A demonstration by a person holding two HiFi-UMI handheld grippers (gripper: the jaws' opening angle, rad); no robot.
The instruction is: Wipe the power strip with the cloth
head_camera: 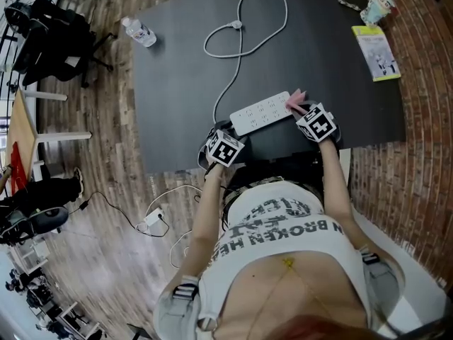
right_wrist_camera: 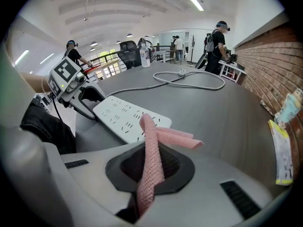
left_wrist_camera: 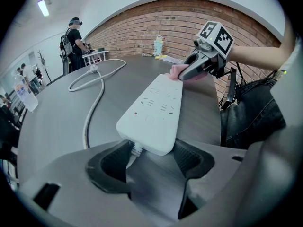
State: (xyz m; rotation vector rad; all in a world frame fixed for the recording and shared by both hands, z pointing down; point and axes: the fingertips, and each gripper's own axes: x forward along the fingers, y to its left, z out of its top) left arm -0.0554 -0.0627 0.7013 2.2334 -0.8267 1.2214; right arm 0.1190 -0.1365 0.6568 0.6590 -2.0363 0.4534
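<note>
A white power strip (head_camera: 260,112) (left_wrist_camera: 154,110) (right_wrist_camera: 125,117) lies near the front edge of the dark table (head_camera: 184,83). Its white cable (head_camera: 228,83) (left_wrist_camera: 92,103) runs away to a loop at the back. My left gripper (head_camera: 225,149) (left_wrist_camera: 151,150) (right_wrist_camera: 87,100) is shut on the strip's cable end, one jaw on each side. The right gripper (head_camera: 315,122) (left_wrist_camera: 199,67) (right_wrist_camera: 149,170) is shut on a pink cloth (head_camera: 296,101) (left_wrist_camera: 177,70) (right_wrist_camera: 154,136). The cloth's loose end rests at the strip's far end.
A water bottle (head_camera: 139,32) (right_wrist_camera: 145,56) stands at the table's back left. A yellow booklet (head_camera: 376,52) (right_wrist_camera: 282,155) and a small cup figure (head_camera: 379,7) (left_wrist_camera: 158,45) sit at the back right. Brick wall on the right; office chairs (head_camera: 49,34) and people stand beyond.
</note>
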